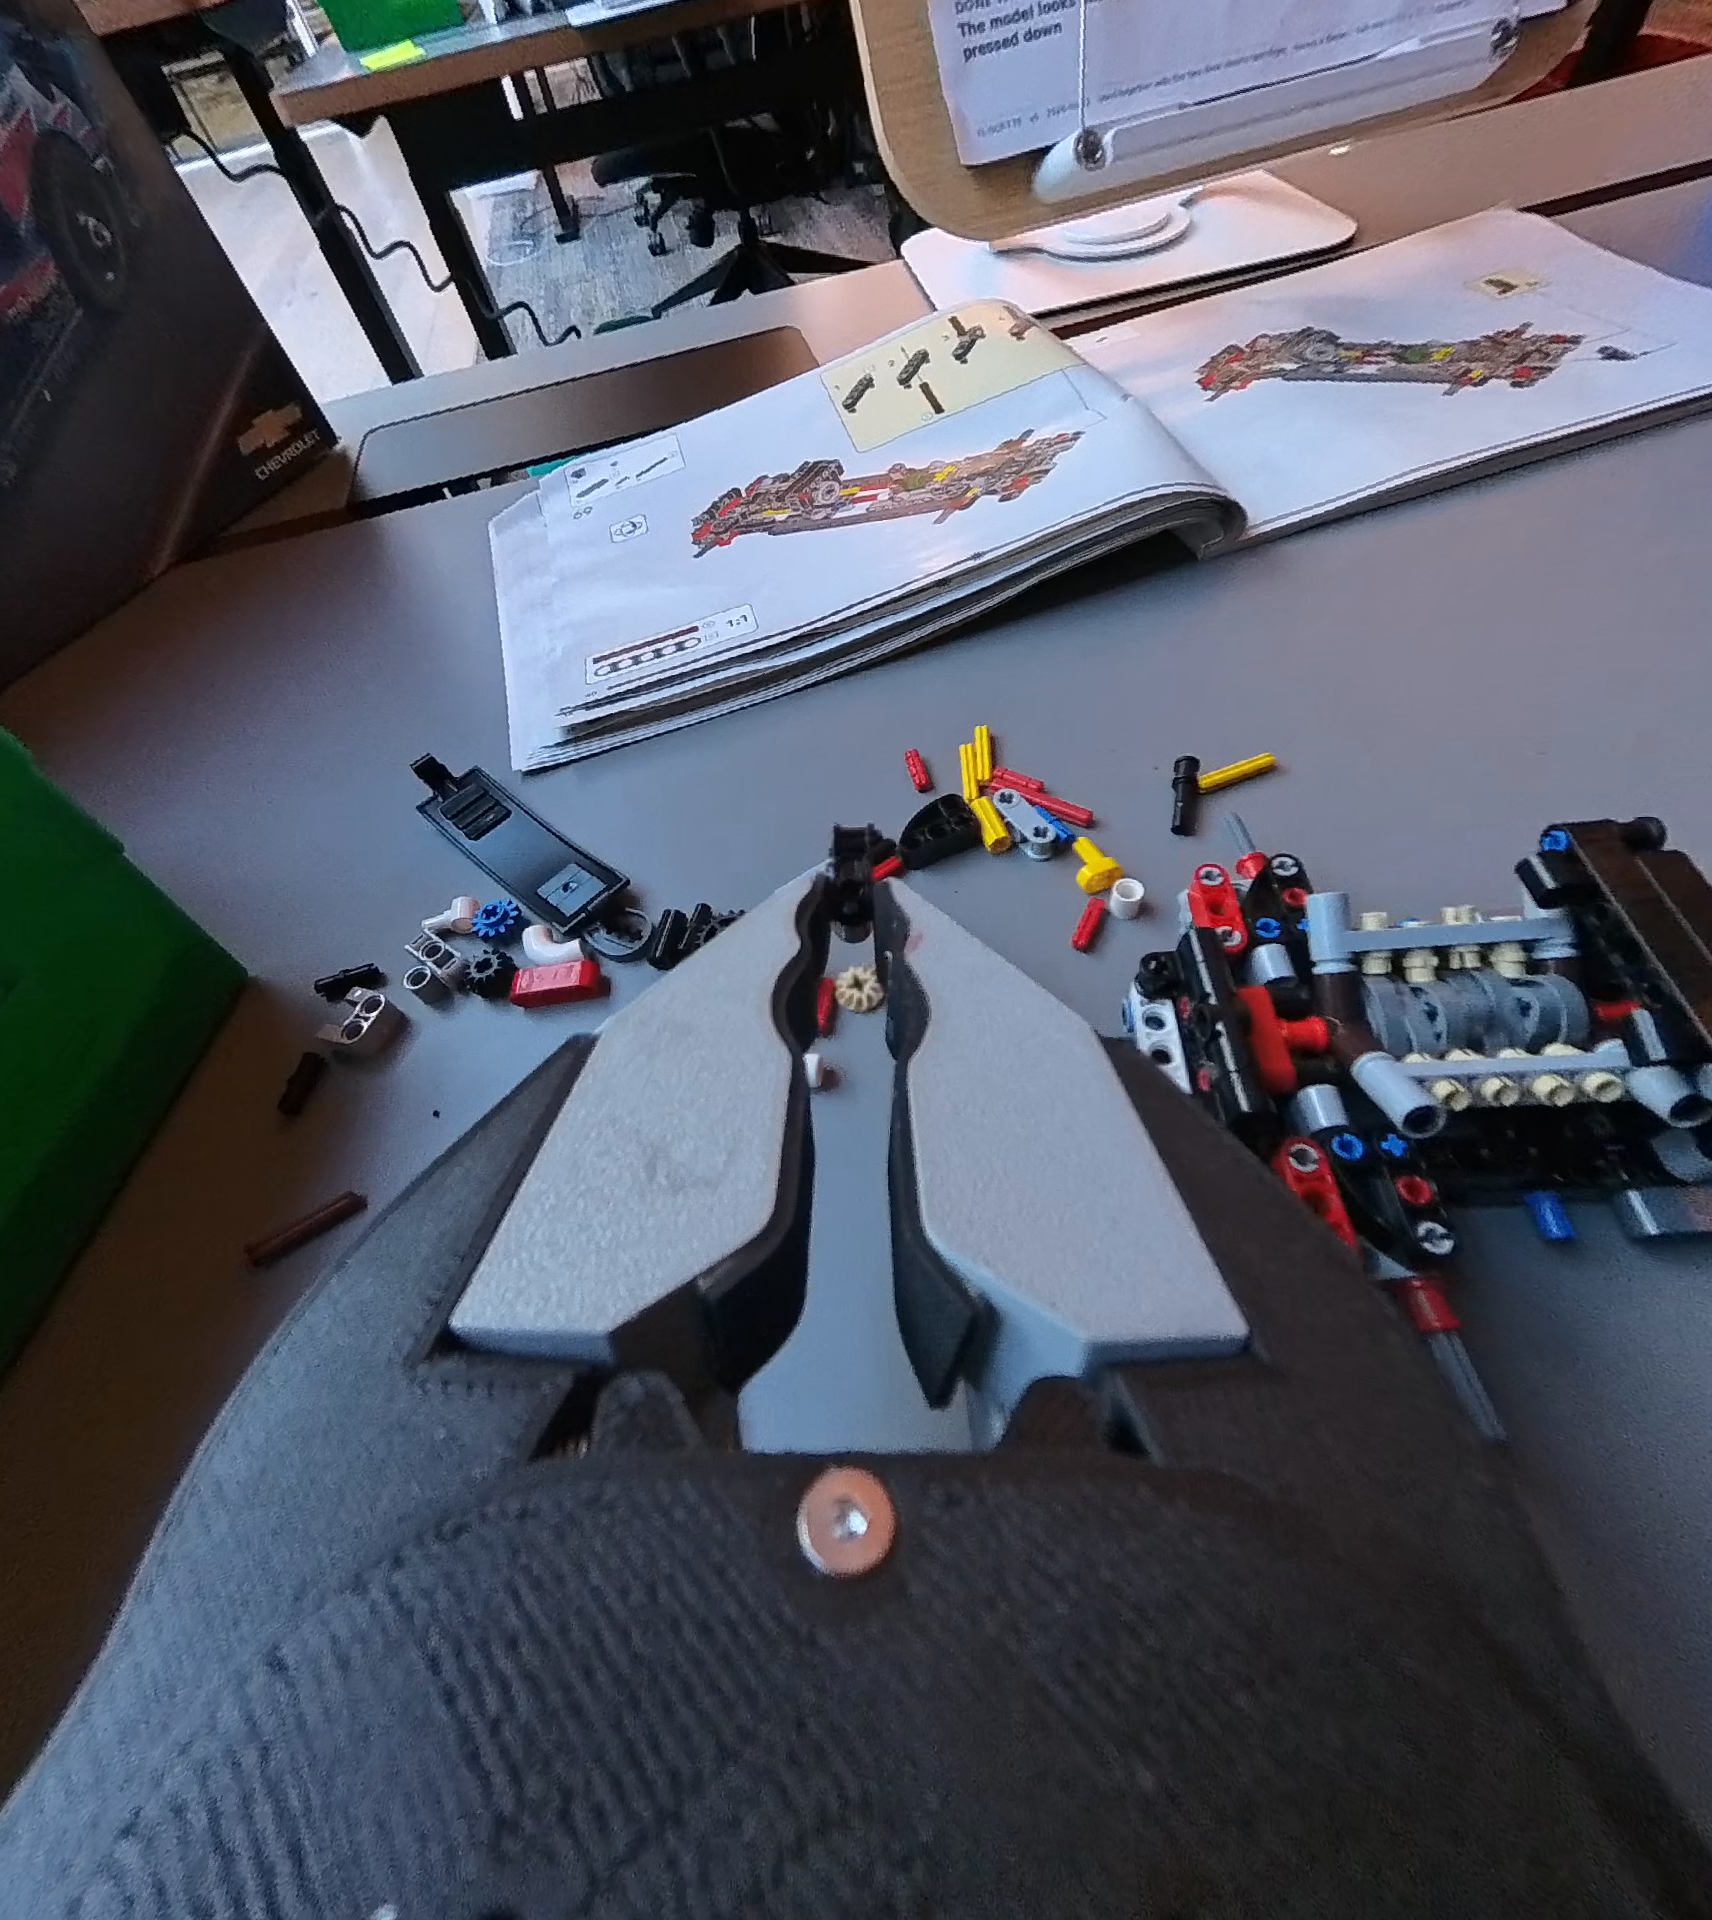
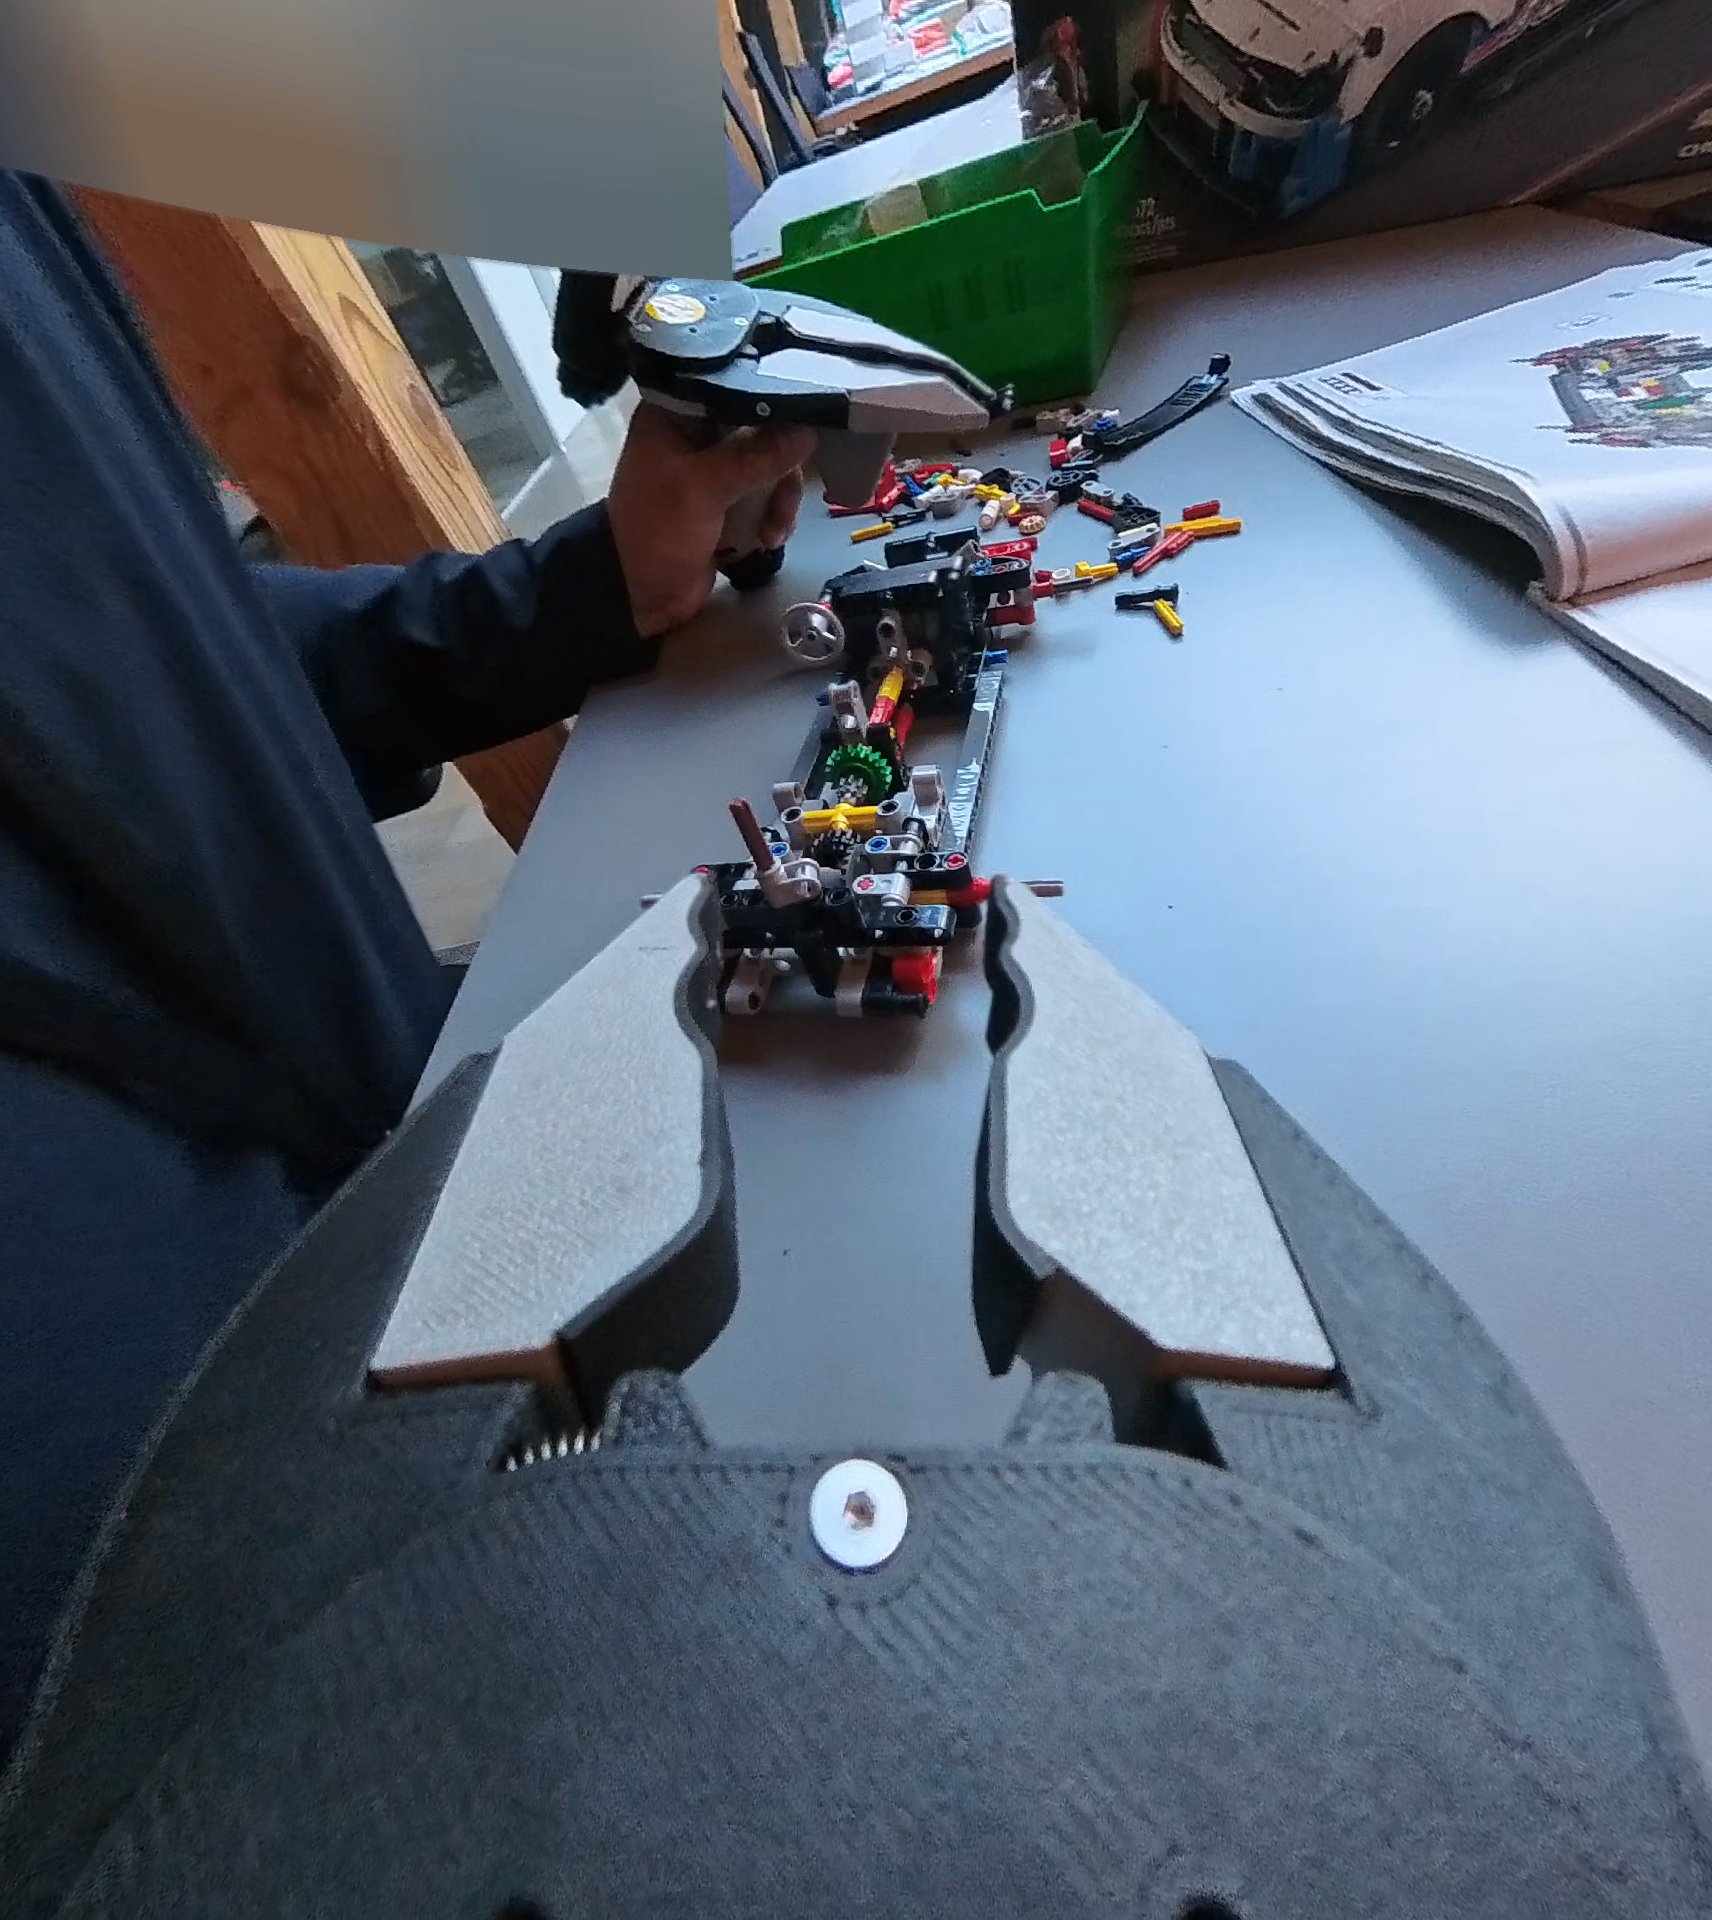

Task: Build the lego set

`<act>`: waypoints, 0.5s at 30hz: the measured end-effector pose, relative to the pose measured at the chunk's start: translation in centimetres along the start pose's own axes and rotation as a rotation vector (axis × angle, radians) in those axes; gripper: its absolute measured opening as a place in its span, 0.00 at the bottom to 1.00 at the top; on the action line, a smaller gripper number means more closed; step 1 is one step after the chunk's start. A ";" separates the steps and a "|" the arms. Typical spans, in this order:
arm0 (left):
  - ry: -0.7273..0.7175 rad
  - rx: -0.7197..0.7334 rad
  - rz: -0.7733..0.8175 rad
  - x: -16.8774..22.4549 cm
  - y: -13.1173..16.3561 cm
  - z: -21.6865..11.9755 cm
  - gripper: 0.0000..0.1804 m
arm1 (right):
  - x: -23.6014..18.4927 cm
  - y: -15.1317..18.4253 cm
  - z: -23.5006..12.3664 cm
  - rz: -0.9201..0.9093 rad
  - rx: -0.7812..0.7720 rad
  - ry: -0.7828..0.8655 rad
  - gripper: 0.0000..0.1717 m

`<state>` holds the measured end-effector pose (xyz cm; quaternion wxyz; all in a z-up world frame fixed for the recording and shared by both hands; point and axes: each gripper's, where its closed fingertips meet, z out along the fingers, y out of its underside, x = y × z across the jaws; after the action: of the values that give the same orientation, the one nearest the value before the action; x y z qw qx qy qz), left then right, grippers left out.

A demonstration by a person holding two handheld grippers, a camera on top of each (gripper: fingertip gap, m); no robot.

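My left gripper [image 1: 854, 902] is shut on a small black connector piece [image 1: 852, 854] that is pinched at its fingertips above the grey table [image 1: 1299, 665]. It also shows in the right wrist view [image 2: 987, 400], held by a person's hand [image 2: 696, 520]. Below its fingers lie a tan gear [image 1: 857, 987] and a small red pin. My right gripper [image 2: 847, 902] is open, its fingers either side of the near end of a long brick-built chassis [image 2: 831, 920]. The left pad is against the chassis and a narrow gap shows at the right pad. The chassis also shows at the right in the left wrist view [image 1: 1475, 1018].
Loose small pieces [image 1: 1018, 810] lie scattered, with more beside a black panel [image 1: 519, 847]. An open instruction booklet [image 1: 831, 540] lies behind them. A green bin [image 1: 21, 987] and a dark box [image 1: 52, 312] stand at the left. The table edge runs beside the person's sleeve [image 2: 436, 644]. The grippers' ends are close to 30 cm from one another.
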<state>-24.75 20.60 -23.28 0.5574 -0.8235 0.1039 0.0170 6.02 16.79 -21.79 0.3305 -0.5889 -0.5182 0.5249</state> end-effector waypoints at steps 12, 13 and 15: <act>0.048 0.105 -0.028 0.5 -1.5 -0.9 0.03 | 2.5 0.5 -0.4 -0.106 -0.069 0.199 0.27; 0.053 0.116 -0.036 0.5 -1.6 -1.1 0.03 | 2.8 0.5 -0.4 -0.113 -0.077 0.217 0.27; 0.072 0.142 -0.054 0.7 -1.9 -1.4 0.03 | 3.3 0.6 -0.4 -0.123 -0.087 0.251 0.27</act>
<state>-23.86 19.90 -21.09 0.6104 -0.7846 0.1027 -0.0351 6.31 19.88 -23.13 0.3986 -0.6307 -0.5302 0.4028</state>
